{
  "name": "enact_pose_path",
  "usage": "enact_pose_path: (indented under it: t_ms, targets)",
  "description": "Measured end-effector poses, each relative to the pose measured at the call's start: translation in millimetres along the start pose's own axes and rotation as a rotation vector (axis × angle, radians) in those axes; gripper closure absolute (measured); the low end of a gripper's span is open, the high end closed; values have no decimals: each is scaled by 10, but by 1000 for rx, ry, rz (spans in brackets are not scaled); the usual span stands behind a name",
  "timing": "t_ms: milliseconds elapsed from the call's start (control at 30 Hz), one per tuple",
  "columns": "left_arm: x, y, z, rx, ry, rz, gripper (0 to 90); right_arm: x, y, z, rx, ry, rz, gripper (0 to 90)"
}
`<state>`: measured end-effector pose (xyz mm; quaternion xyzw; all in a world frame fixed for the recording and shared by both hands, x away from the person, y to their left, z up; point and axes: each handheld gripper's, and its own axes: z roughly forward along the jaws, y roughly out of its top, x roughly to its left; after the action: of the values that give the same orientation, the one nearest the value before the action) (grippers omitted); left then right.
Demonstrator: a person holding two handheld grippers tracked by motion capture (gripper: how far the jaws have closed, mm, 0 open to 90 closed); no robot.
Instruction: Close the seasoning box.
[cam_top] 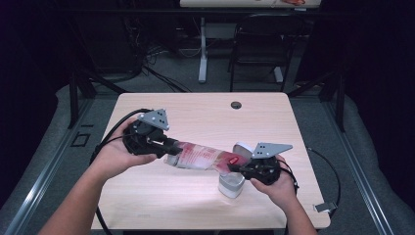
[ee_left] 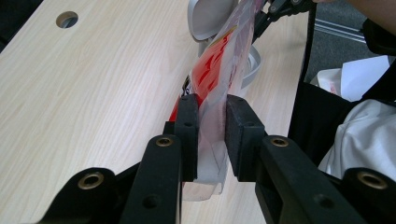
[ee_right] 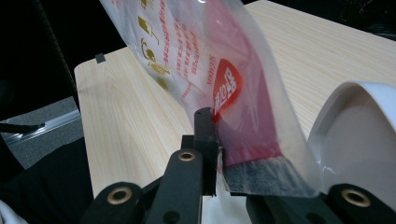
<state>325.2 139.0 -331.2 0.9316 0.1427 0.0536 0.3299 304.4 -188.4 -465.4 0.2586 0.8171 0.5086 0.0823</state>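
You hold the plastic bag up over the table, stretched between your tongs, left gripper squeezing one end and right gripper squeezing the other.

The high view looks forward and down from above my side of the desk, taking in its whole top from well back. The camera on my left hand-held gripper looks close along its jaws across the desk. My right hand-held gripper camera sits equally close; all three share the plastic pouch over the desk.
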Motion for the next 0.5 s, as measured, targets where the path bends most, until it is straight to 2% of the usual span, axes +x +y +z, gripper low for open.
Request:
enact_pose_path:
  t_ms: [500]
  targets:
    - [-2, 25, -3, -4, 5, 7, 769, 7, 9, -11, 3, -4, 3, 873]
